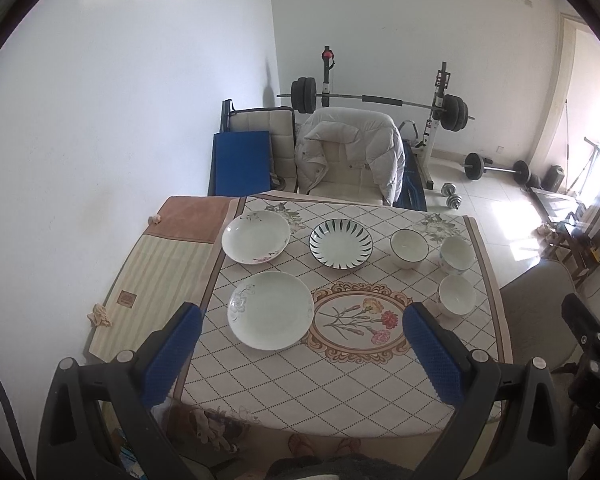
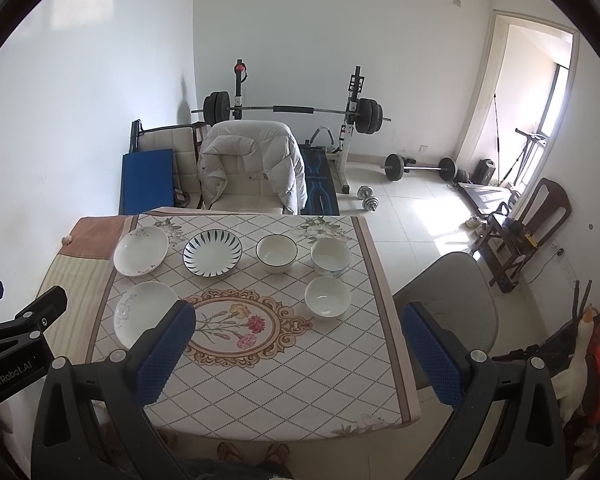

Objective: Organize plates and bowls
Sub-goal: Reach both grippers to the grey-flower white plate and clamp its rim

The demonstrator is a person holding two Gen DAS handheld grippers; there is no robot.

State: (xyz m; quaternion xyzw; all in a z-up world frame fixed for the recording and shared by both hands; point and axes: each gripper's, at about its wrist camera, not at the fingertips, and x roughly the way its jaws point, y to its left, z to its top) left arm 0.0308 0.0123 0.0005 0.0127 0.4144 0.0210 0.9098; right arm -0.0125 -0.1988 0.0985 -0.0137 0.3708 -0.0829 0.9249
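Three plates lie on the patterned tablecloth [image 1: 300, 384]: a white floral plate [image 1: 256, 237] at the far left, a green-striped plate [image 1: 341, 243] beside it, and a plain white plate [image 1: 271, 315] nearer me. Three white bowls stand at the right: a dark-rimmed bowl [image 1: 409, 247], a blue-patterned bowl [image 1: 456, 255] and a plain bowl [image 1: 456, 294]. My left gripper [image 1: 302, 318] hangs open above the near table edge, nothing between its blue pads. My right gripper [image 2: 300, 318] is open too, high over the table's right half, with the plain bowl [image 2: 327, 296] ahead of it.
A chair draped with a white jacket [image 1: 352, 152] stands behind the table. A grey chair [image 2: 448, 304] sits at the table's right. A barbell rack [image 1: 380, 100] and dumbbells [image 2: 420, 166] fill the back. The white wall [image 1: 100, 120] runs along the left, with a striped mat [image 1: 156, 272] beside it.
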